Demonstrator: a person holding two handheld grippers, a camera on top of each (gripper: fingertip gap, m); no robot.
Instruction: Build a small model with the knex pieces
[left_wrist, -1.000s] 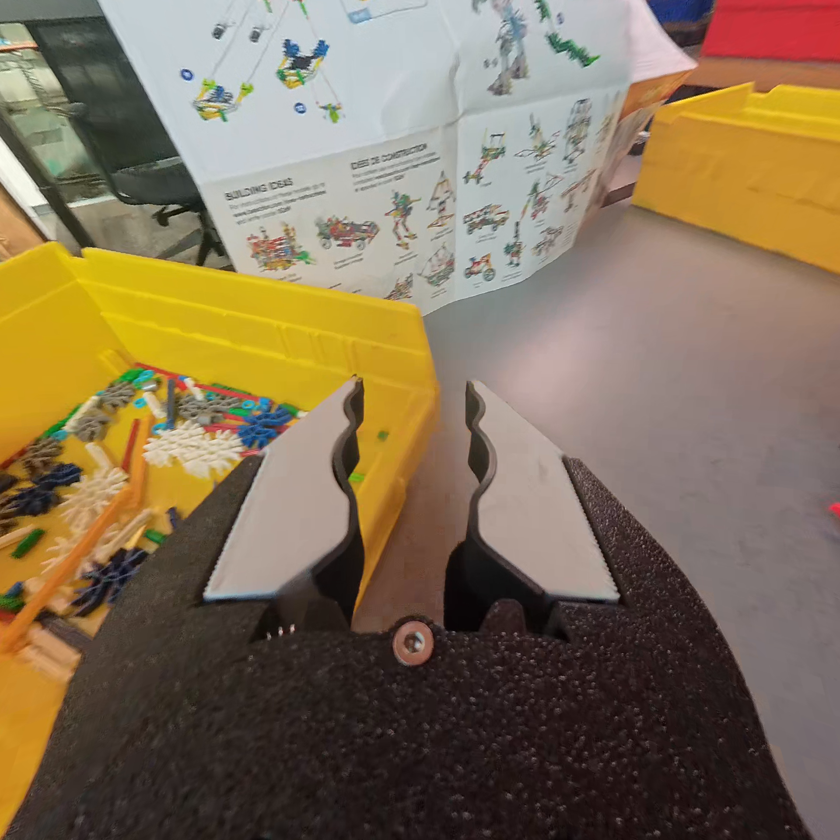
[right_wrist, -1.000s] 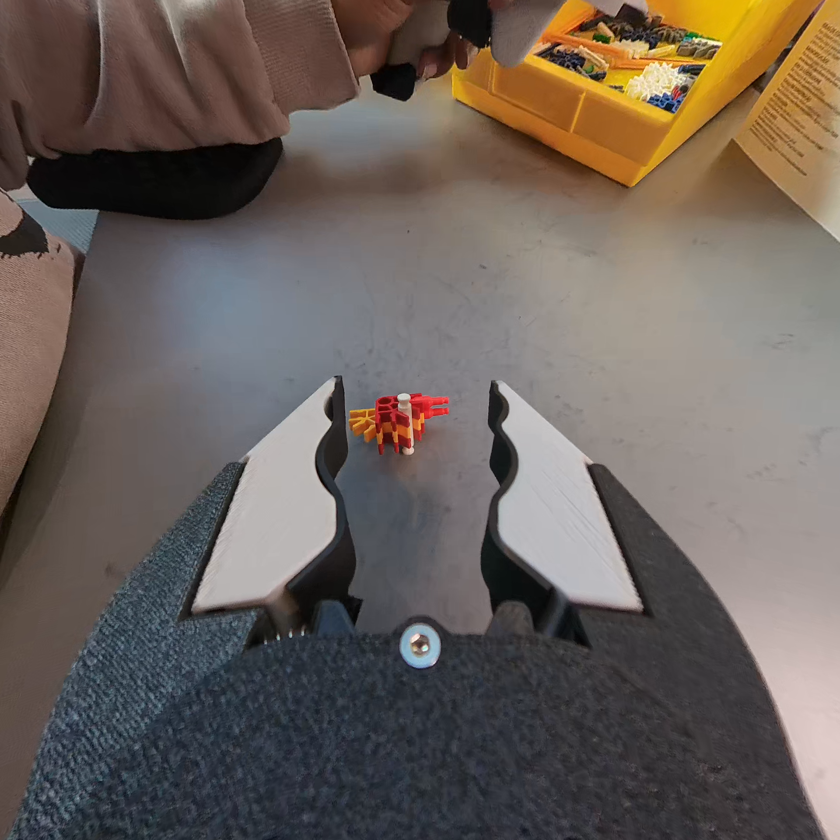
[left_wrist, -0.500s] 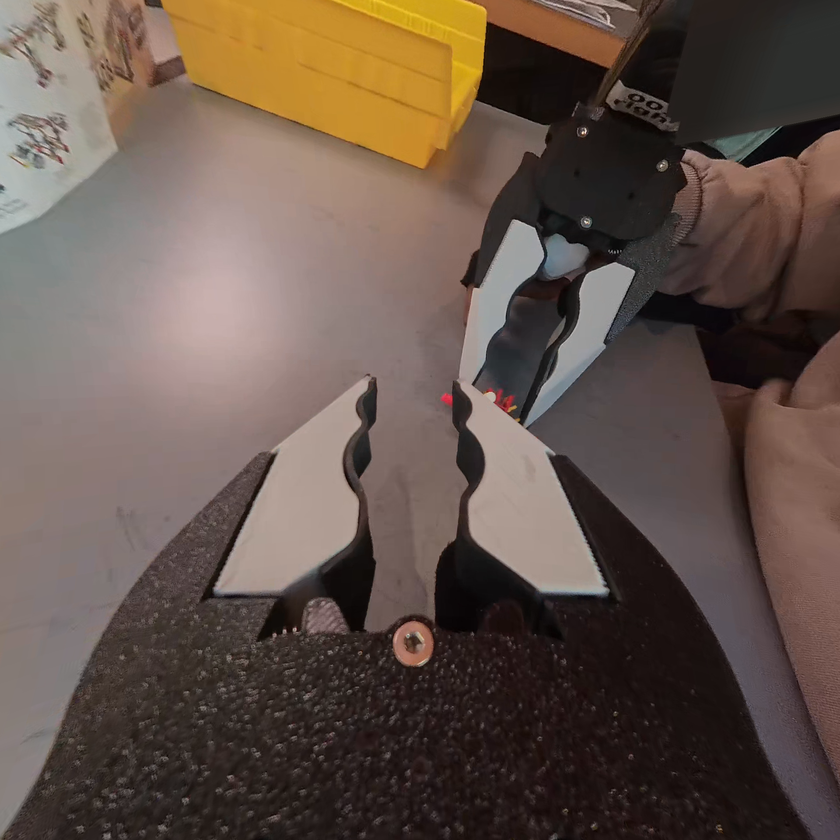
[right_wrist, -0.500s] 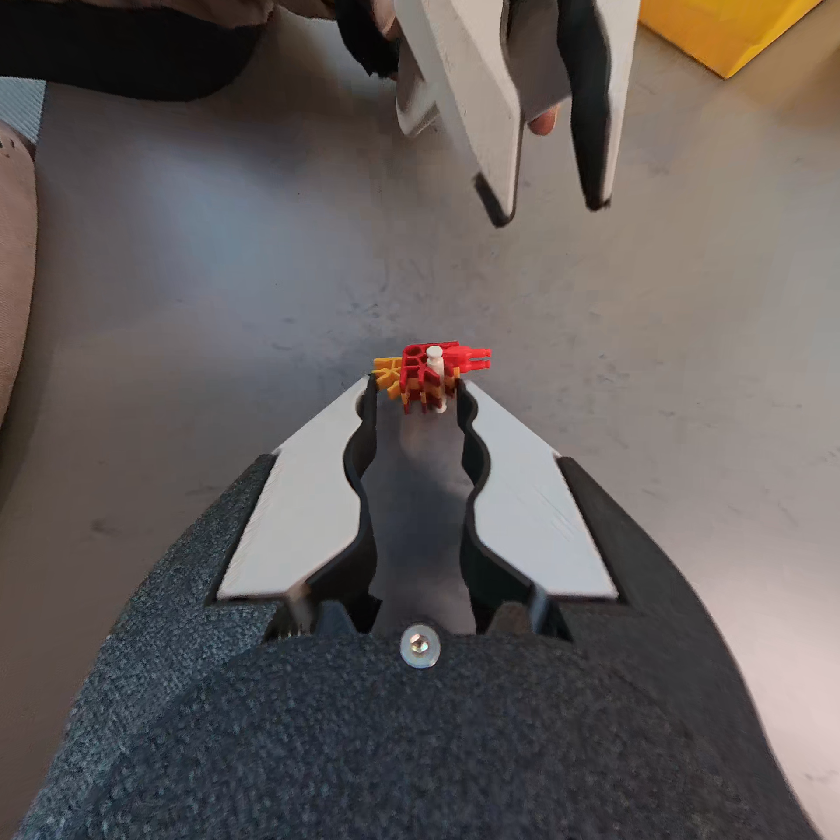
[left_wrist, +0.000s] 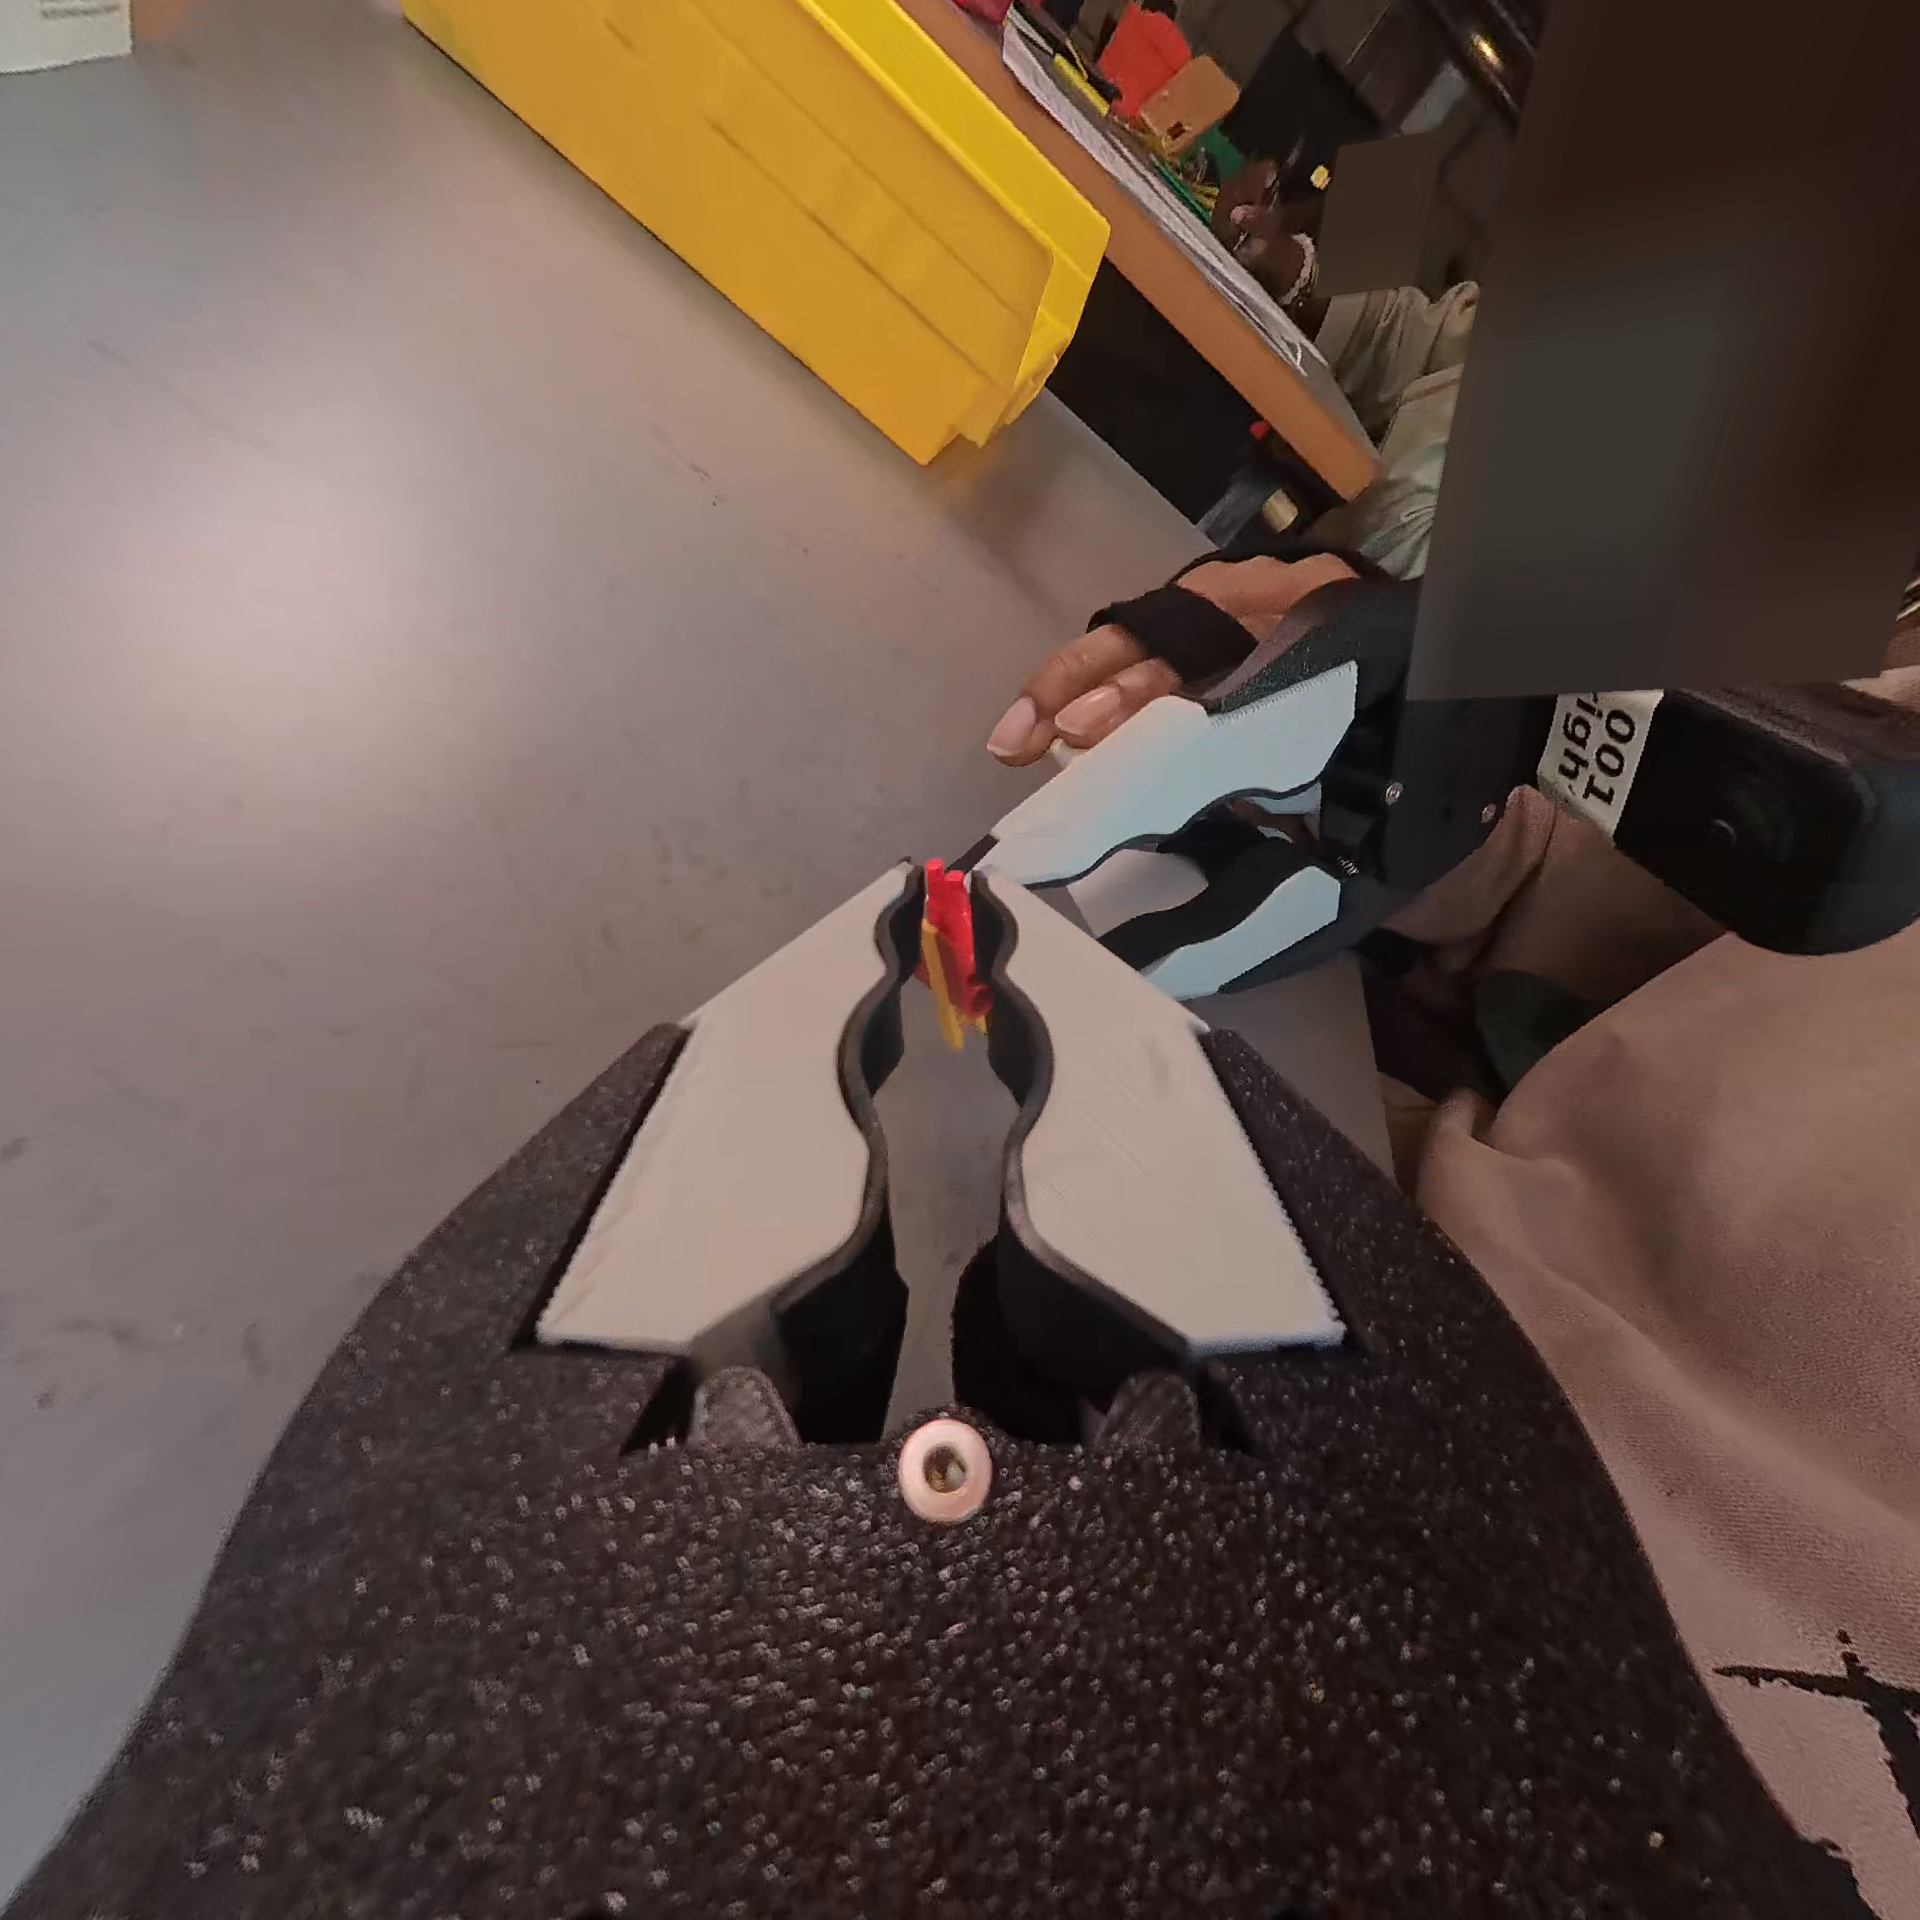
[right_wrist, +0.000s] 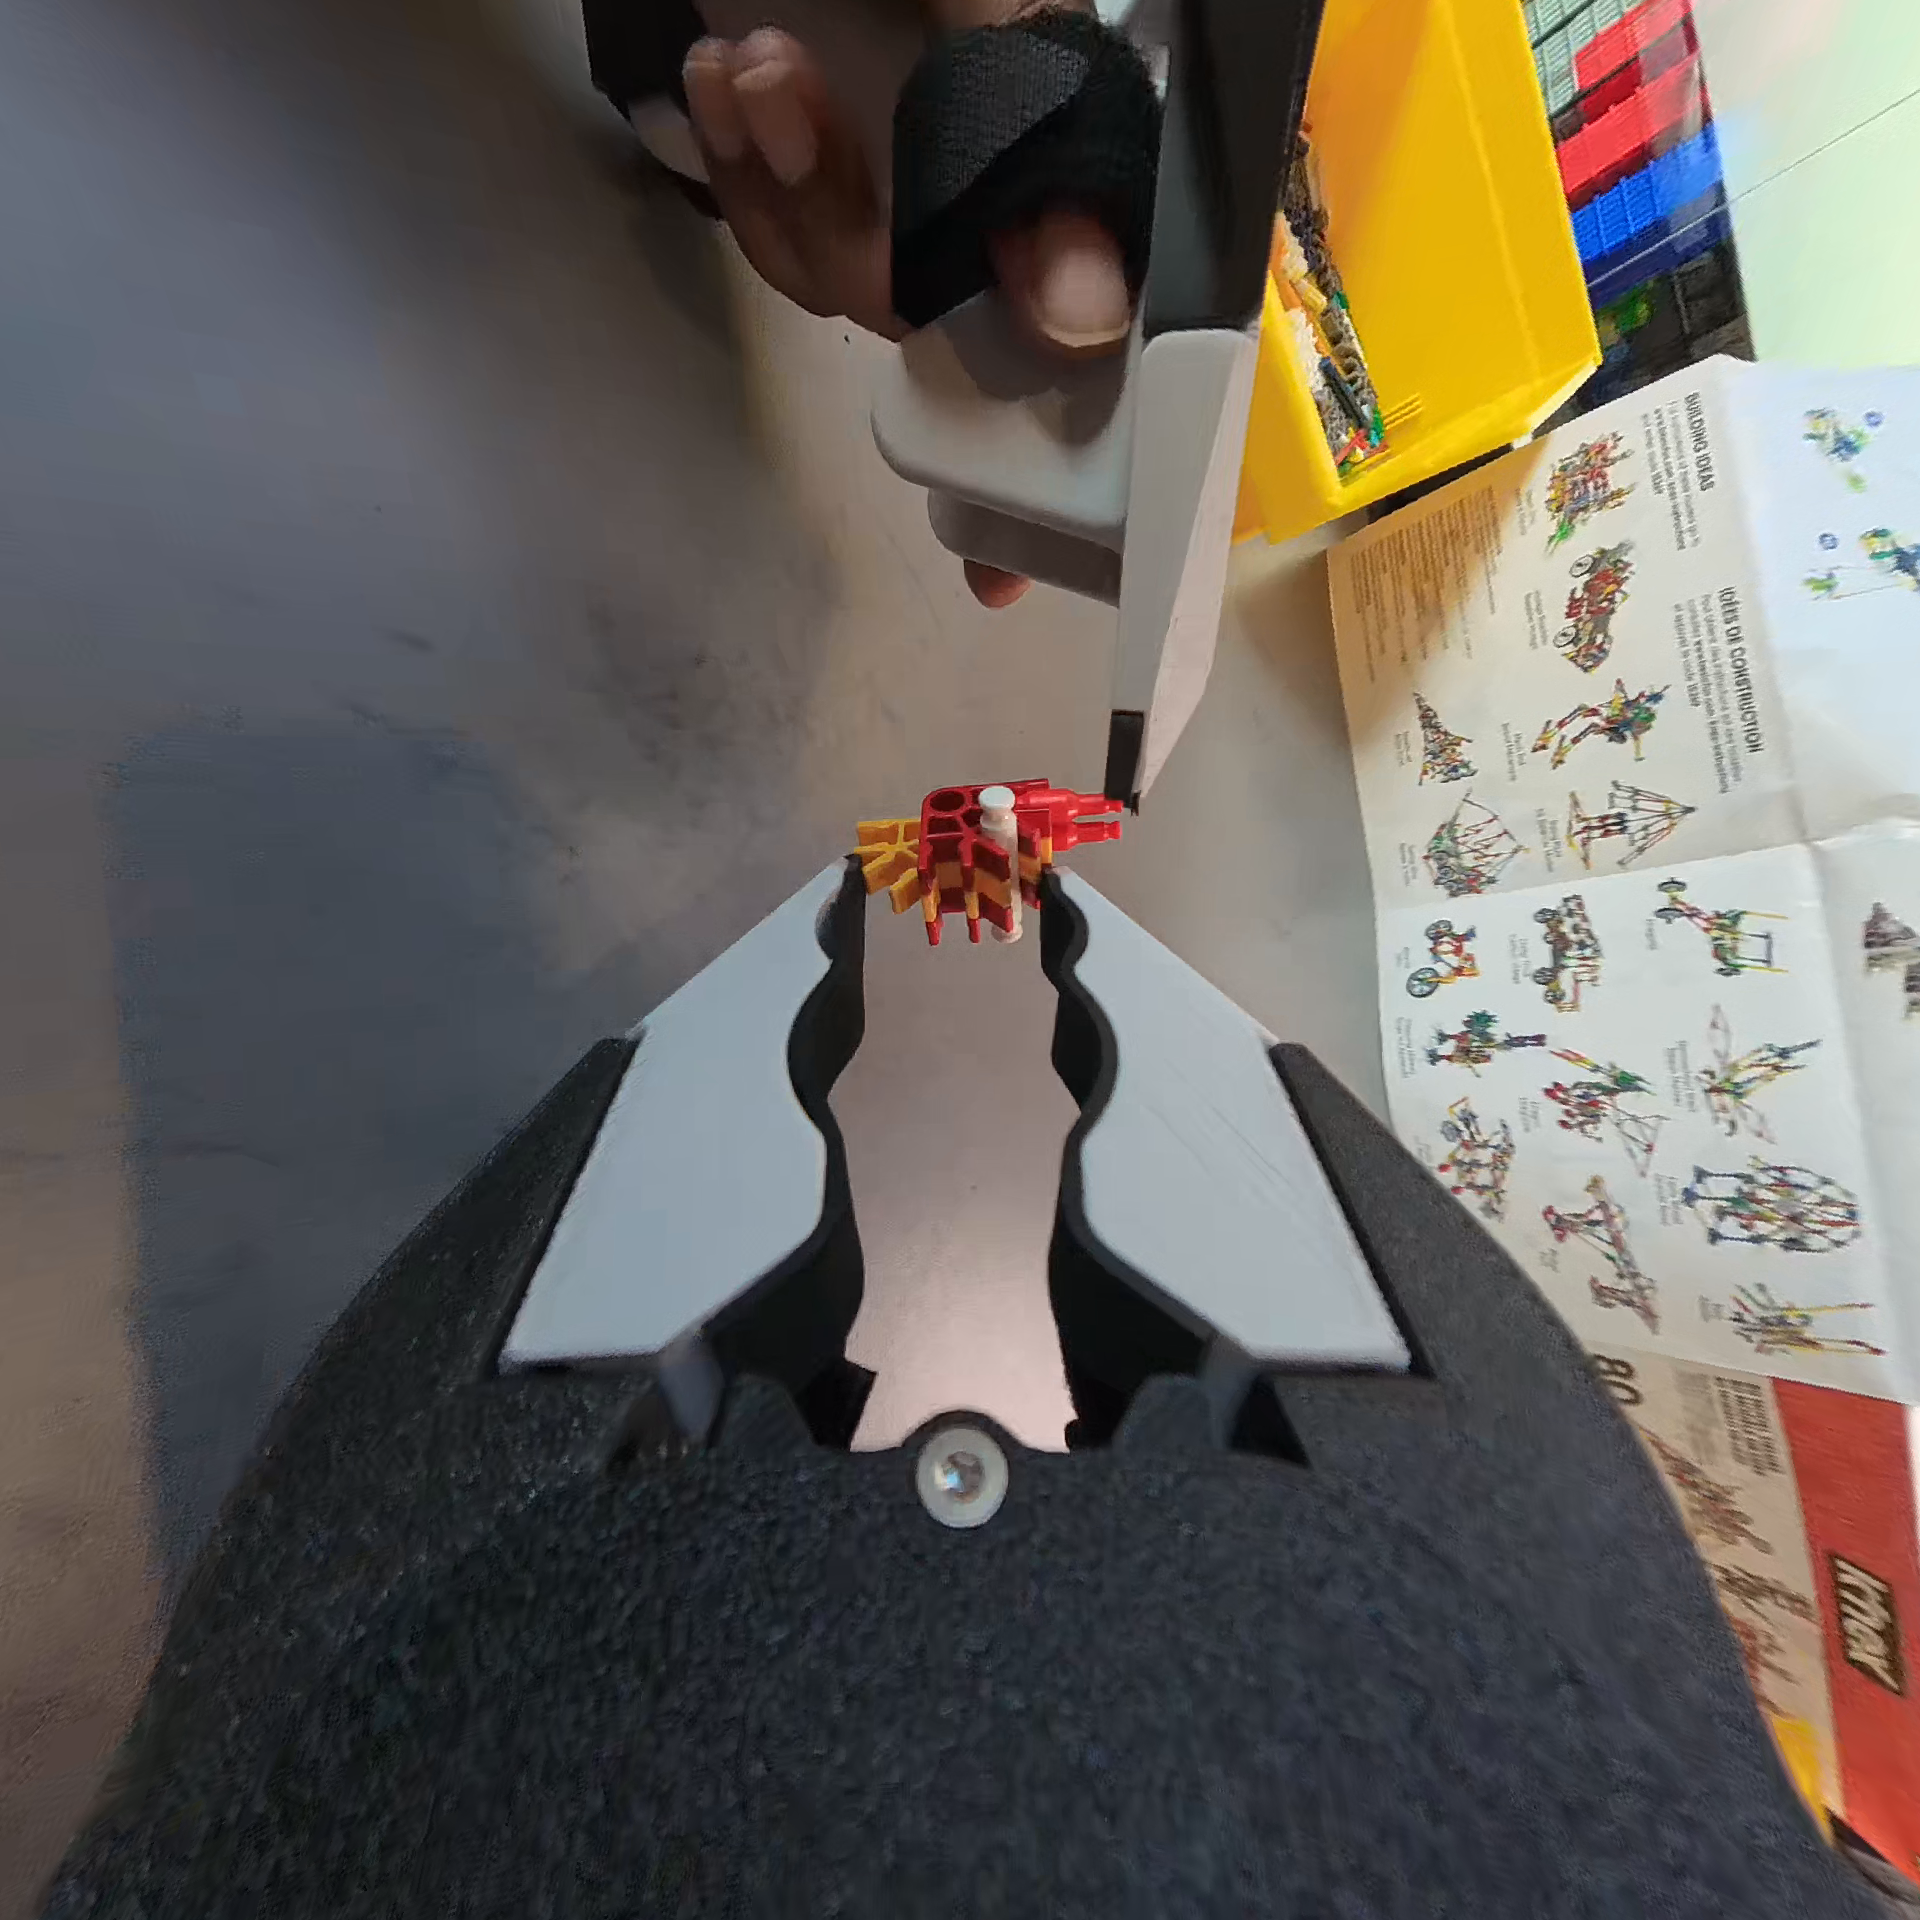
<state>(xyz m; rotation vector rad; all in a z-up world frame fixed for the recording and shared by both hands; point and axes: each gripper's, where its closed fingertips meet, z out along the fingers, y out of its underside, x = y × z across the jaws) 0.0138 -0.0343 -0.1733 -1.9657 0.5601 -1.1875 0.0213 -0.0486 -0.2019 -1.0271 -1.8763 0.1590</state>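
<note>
The small toy assembly, red and orange connector pieces stacked on a short white rod, sits at the very tips of both grippers, lifted above the grey table. In the right wrist view the right gripper pinches the fanned lower part of the stack between its two fingertips, with the rest of the jaw gap spread wide behind the tips. The red prong at the top of the stack points away to the right in that view, and the tip of the left gripper's finger meets its end.

In the left wrist view the left gripper is pressed nearly together on the red piece, seen edge-on, its long axis running along the fingers. The right gripper enters there from the right, crosswise to the left one. The two tools thus grip the same assembly at roughly a right angle.

Farther out, a yellow bin of loose parts and a folded instruction sheet lie on the table beside the left gripper.
</note>
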